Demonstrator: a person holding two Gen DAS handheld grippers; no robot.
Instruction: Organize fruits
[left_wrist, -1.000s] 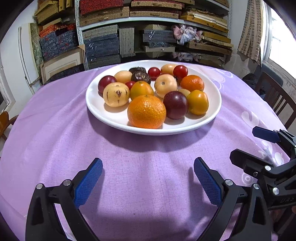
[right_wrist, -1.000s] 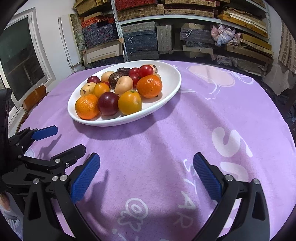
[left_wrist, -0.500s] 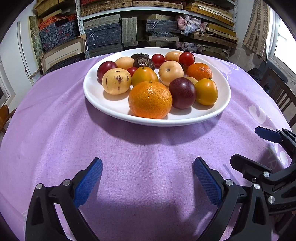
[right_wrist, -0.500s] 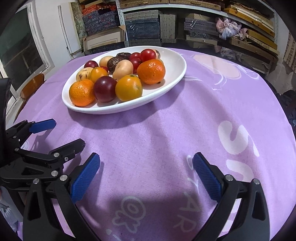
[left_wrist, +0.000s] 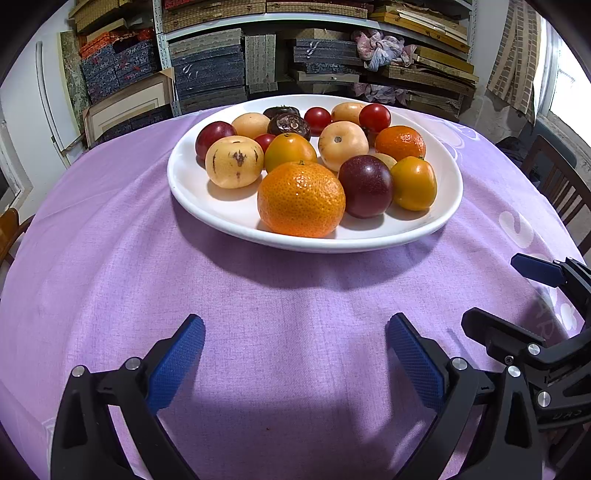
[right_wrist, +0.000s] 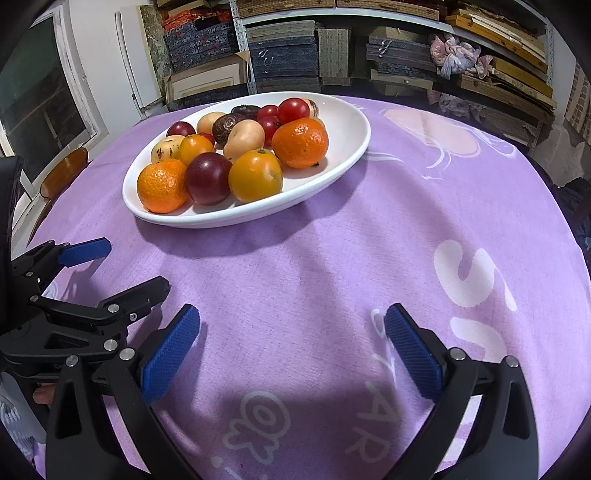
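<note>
Left gripper (left_wrist: 293, 354): jaws spread wide, nothing betw. them; hovers low over the purple cloth (left_wrist: 110, 258), short of the plate.
Right gripper (right_wrist: 291, 341): jaws also wide apart, empty; over the cloth, plate ahead & to its left.
Grippers rel. to each other: side by side, close; each shows at the edge of the other's view.
Plate (left_wrist: 207, 206): white, shallow, on the cloth-covered counter, toward the far side.
Fruit: all of it on the plate, bunched tog. & touching. Big orange (left_wrist: 301, 199) at the near rim, dark plum (left_wrist: 365, 186) right beside it, yellow-orange fruit (left_wrist: 413, 182) next. Speckled pale fruit (left_wrist: 234, 161) at left. Second orange (left_wrist: 400, 142), pale round ones, cherry tomatoes (left_wrist: 375, 117) & 2 dark brown pcs further back.
Off the plate: no fruit on the cloth in either view.
Sorting target: no 2nd dish, bowl or basket visible; can't tell where fruit should go.
Progress: looks like the very start. Kinds mixed, nothing picked, nothing grouped.
Left to do: prob. everything, i.e. each pick & placement.
Likely 1st pick: big orange, nearest the left gripper & unobstructed from the front.
</note>
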